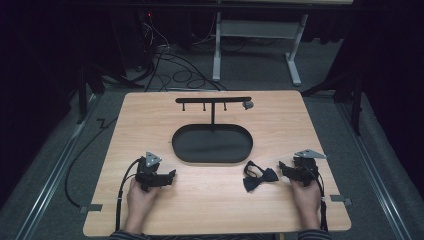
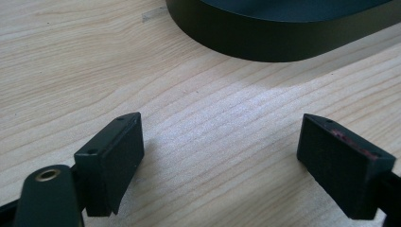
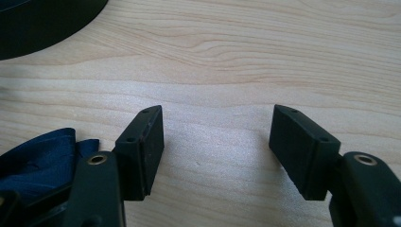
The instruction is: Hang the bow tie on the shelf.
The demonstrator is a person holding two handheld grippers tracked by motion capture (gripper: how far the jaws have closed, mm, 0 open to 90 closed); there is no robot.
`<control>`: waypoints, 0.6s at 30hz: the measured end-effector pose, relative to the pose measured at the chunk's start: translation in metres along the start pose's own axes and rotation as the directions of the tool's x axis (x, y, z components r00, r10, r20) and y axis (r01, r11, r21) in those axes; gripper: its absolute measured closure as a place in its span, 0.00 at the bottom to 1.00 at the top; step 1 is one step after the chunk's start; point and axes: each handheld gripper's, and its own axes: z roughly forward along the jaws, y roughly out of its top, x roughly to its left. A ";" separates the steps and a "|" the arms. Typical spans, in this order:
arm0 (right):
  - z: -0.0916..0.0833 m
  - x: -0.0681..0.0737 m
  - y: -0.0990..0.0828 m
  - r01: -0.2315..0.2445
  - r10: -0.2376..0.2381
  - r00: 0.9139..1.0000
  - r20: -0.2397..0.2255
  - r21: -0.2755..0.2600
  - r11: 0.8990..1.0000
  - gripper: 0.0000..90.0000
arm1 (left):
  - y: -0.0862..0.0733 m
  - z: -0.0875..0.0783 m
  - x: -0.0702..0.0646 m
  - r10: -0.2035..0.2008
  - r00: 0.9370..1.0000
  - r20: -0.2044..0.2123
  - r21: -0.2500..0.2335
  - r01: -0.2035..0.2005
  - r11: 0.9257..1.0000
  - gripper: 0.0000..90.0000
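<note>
A dark blue bow tie (image 1: 259, 177) lies on the wooden table (image 1: 200, 210), just left of my right gripper (image 1: 283, 168); its blue fabric (image 3: 40, 161) peeks in at the lower left of the right gripper view. My right gripper (image 3: 216, 142) stands open over bare wood, nothing between its jaws. My left gripper (image 1: 171, 175) rests at the table's front left, held by a hand. In the left gripper view my left gripper (image 2: 221, 146) is open too, pointing toward the black oval tray (image 2: 283, 33).
The black oval tray (image 1: 212, 156) forms the base of a T-shaped stand (image 1: 213, 100) with small hooks, in the middle of the table. A small grey piece (image 1: 247, 104) hangs at the bar's right end. Cables and a desk frame lie on the floor beyond.
</note>
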 end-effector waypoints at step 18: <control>0.000 -0.001 0.000 -0.002 0.002 1.000 -0.004 0.000 1.000 0.41 | 0.000 0.000 0.000 0.000 1.000 0.000 0.000 0.000 1.000 0.18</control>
